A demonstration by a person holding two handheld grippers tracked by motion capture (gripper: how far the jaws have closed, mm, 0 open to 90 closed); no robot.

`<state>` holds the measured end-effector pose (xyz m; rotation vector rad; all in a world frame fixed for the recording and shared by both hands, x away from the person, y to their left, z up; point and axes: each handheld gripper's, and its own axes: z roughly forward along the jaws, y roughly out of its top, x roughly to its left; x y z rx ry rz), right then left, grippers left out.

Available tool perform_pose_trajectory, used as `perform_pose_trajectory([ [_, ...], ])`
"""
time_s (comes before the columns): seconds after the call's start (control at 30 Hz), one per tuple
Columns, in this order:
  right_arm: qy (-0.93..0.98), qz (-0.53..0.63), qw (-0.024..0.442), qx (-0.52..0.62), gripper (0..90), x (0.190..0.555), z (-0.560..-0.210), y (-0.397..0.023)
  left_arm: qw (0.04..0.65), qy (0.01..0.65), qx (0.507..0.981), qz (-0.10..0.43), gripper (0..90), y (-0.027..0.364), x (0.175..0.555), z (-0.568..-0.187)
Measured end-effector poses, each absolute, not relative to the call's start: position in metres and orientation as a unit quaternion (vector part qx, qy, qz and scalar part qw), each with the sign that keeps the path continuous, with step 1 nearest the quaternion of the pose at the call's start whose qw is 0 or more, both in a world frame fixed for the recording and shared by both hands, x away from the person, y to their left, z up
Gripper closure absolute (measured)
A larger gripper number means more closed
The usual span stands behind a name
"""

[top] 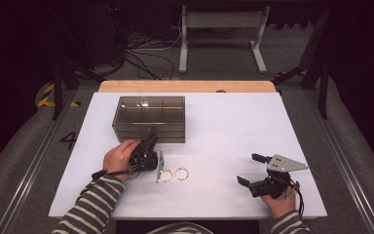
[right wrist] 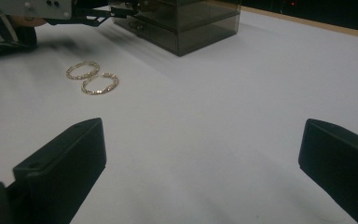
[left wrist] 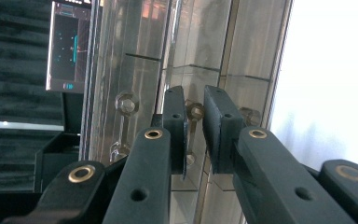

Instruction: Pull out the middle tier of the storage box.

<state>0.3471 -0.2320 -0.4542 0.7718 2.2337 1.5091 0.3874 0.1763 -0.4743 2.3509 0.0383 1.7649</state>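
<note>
High view: a smoked clear drawer box [top: 149, 118] sits toward the far left of the white counter [top: 233, 122]. The left gripper [top: 151, 141] reaches to the box's near face, and two gold hoop earrings [top: 174, 174] lie just behind it on the counter. The right gripper [top: 246, 169] rests near the front right edge, well apart from both.

Left gripper view: the fingers [left wrist: 176, 121] are clenched on a small clear drawer knob [left wrist: 196, 112], with its stem between the pads. A second knob [left wrist: 127, 103] shows beside it, untouched. To do this pull well, I would keep the grip square on the knob and draw straight back along the drawer's line, slowly, since the light box may slide with it.

Right gripper view: the fingers [right wrist: 65, 163] stand released and wide, nothing between them. The earrings [right wrist: 92, 77] lie ahead on the left, touching or nearly so, with the box [right wrist: 186, 23] beyond. This hand could steady the box.
</note>
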Motion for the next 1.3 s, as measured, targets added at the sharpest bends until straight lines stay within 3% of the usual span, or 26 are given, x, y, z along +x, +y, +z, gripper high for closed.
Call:
perform_pose_trajectory([
  [0.9, 0.787, 0.530, 0.166, 0.267, 1.5, 0.347, -0.454, -0.232, 0.109, 0.014, 0.817, 0.567, 79.4, 0.178, 0.366, -0.465],
  [1.0, 0.788, 0.529, 0.166, 0.268, 1.5, 0.347, -0.454, -0.231, 0.118, 0.011, 0.826, 0.551, 76.4, 0.180, 0.366, -0.463],
  [1.07, 0.788, 0.530, 0.166, 0.267, 1.5, 0.347, -0.454, -0.231, 0.126, 0.009, 0.832, 0.540, 67.8, 0.181, 0.366, -0.462],
  [1.3, 0.788, 0.530, 0.166, 0.267, 1.5, 0.347, -0.454, -0.231, 0.146, 0.002, 0.828, 0.541, 66.1, 0.182, 0.362, -0.457],
])
